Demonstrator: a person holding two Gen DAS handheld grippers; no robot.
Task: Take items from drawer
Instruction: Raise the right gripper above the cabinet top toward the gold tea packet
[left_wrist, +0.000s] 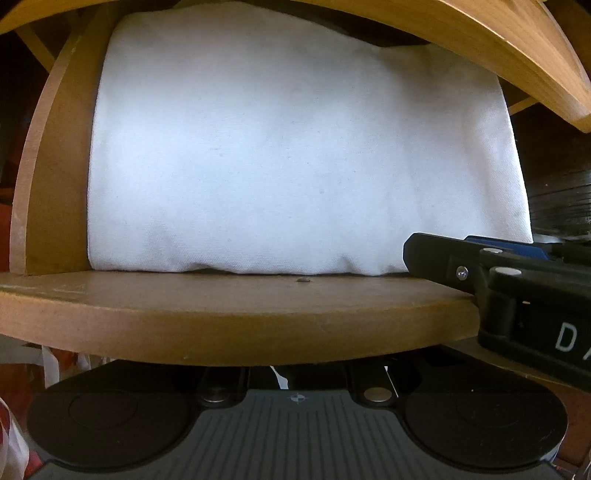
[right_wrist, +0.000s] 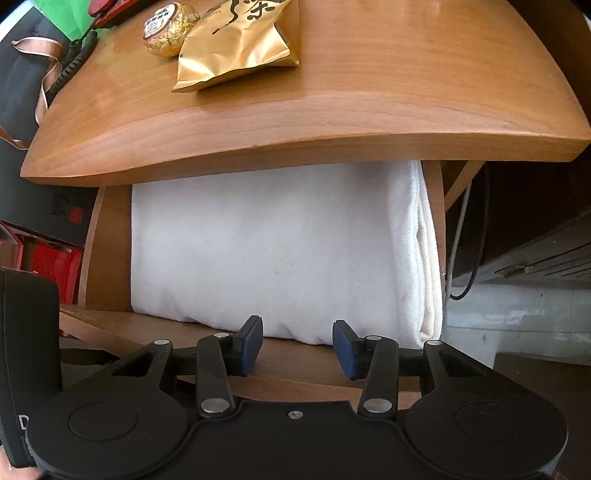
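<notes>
- The folded white cloth (right_wrist: 266, 251) fills the open drawer (right_wrist: 110, 254), lying just ahead of your right gripper (right_wrist: 297, 345); its stacked folded edges show at the right side of the drawer.
- Your right gripper's blue pads (right_wrist: 251, 345) stand apart over the drawer's front board, with nothing between them; the near edge of the cloth sits just beyond the tips, not touched.
- Your left gripper: its fingertips are hidden under the drawer's front board (left_wrist: 236, 321) in the left wrist view; the jaws are closed, and what they pinch, if anything, cannot be told.
- In that same view your right gripper (left_wrist: 491, 258) comes in from the right, at the cloth's (left_wrist: 295, 155) near right corner.
- Beyond the jaws, the tabletop (right_wrist: 369, 103) overhangs the drawer and carries a gold pouch (right_wrist: 236, 48) and a gold foil-wrapped ball (right_wrist: 170, 29), side by side.
</notes>
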